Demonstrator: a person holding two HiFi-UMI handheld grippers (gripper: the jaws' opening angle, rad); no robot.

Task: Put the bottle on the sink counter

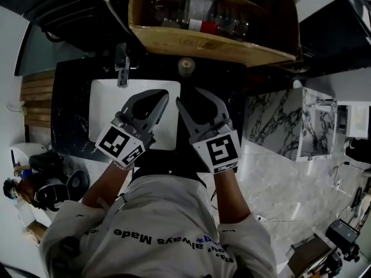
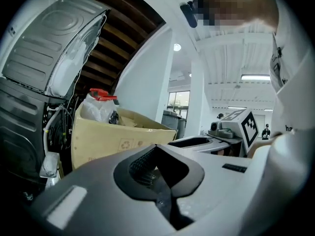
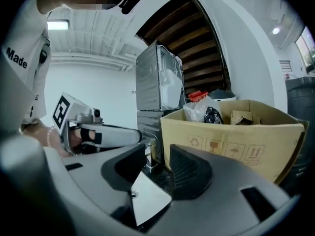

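The left gripper [image 1: 161, 97] is held with its jaws closed together, and nothing is between them. Just beside it, the right gripper [image 1: 196, 101] is held with its jaws apart, and nothing is gripped. Both are held above the white sink [image 1: 104, 103] in the dark counter [image 1: 69, 114]. Farther off, the bottle [image 1: 200, 10] is seen inside a cardboard box [image 1: 203, 45].

Clear bottle [image 1: 200, 10] (w/ red band) lies sideways in cardboard box [image 1: 191, 46] behind sink counter [image 1: 69, 114].
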